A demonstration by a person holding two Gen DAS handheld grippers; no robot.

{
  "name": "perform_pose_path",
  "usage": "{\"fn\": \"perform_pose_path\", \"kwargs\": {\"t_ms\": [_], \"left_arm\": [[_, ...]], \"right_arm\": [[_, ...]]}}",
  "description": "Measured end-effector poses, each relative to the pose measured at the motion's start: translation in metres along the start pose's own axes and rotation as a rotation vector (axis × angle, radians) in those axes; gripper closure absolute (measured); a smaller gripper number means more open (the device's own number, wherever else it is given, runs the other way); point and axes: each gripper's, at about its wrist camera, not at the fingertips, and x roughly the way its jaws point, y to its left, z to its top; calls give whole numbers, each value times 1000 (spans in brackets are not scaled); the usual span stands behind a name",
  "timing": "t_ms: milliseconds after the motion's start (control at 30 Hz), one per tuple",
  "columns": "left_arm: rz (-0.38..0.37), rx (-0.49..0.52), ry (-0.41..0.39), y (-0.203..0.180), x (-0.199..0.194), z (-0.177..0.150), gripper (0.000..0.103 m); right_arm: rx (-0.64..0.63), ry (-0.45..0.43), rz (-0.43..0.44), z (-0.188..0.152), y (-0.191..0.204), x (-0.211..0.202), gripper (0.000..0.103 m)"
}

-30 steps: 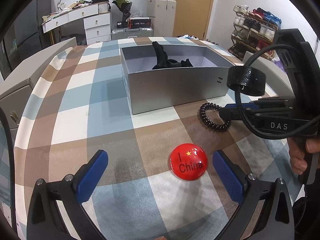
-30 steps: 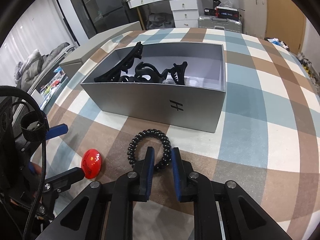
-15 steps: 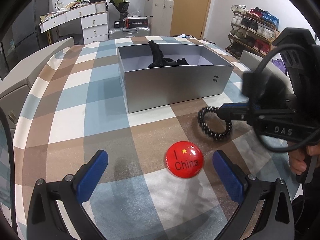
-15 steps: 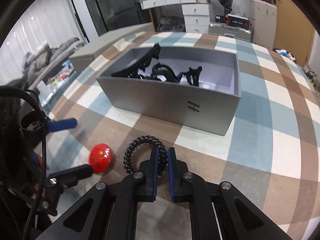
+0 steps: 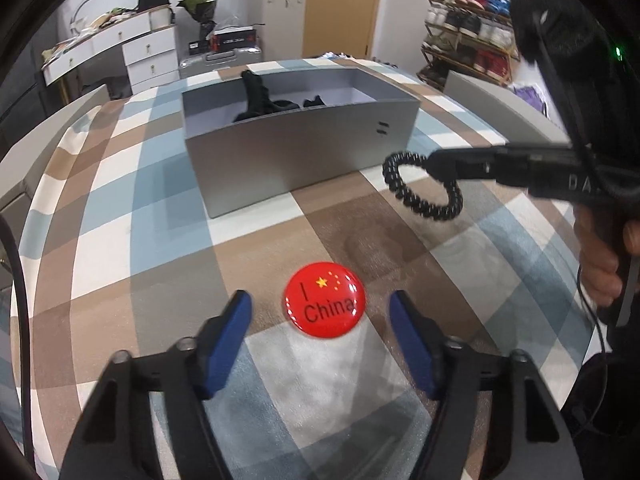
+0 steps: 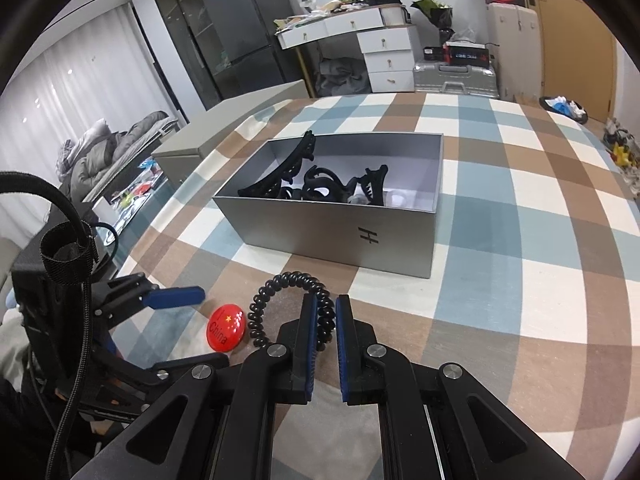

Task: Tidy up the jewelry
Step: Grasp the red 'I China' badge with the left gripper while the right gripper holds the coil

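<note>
A red round "I China" badge [image 5: 325,301] lies on the checked tablecloth between the open fingers of my left gripper [image 5: 322,312]; it also shows in the right wrist view [image 6: 226,327]. My right gripper [image 6: 323,314] is shut on a black spiral hair tie [image 6: 276,304] and holds it above the table in front of the grey box [image 6: 340,232]. The hair tie hangs from the right gripper in the left wrist view [image 5: 420,184]. The grey box [image 5: 288,160] holds several black hair claws [image 6: 316,184].
A grey box lid [image 6: 224,128] lies at the table's far left edge. Another grey lid [image 5: 508,108] lies right of the box. A white dresser [image 6: 380,48], a silver case and a shoe rack [image 5: 468,36] stand beyond the table.
My right gripper has closed on the hair tie and lifted it off the table. My left gripper has moved forward around the badge and its fingers have narrowed.
</note>
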Motion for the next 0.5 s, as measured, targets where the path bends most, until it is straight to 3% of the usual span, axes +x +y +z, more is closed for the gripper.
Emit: {"fn": "perform_pose_path", "kwargs": {"t_ms": [133,500], "left_arm": [[35,26,-7,1,0,1,66],[15,-5,-41,8,-7,5,67]], "right_arm": [[3,-5,1,-1,-1,-2,95],[20,-16,6,-3,-5,-5,95]]}}
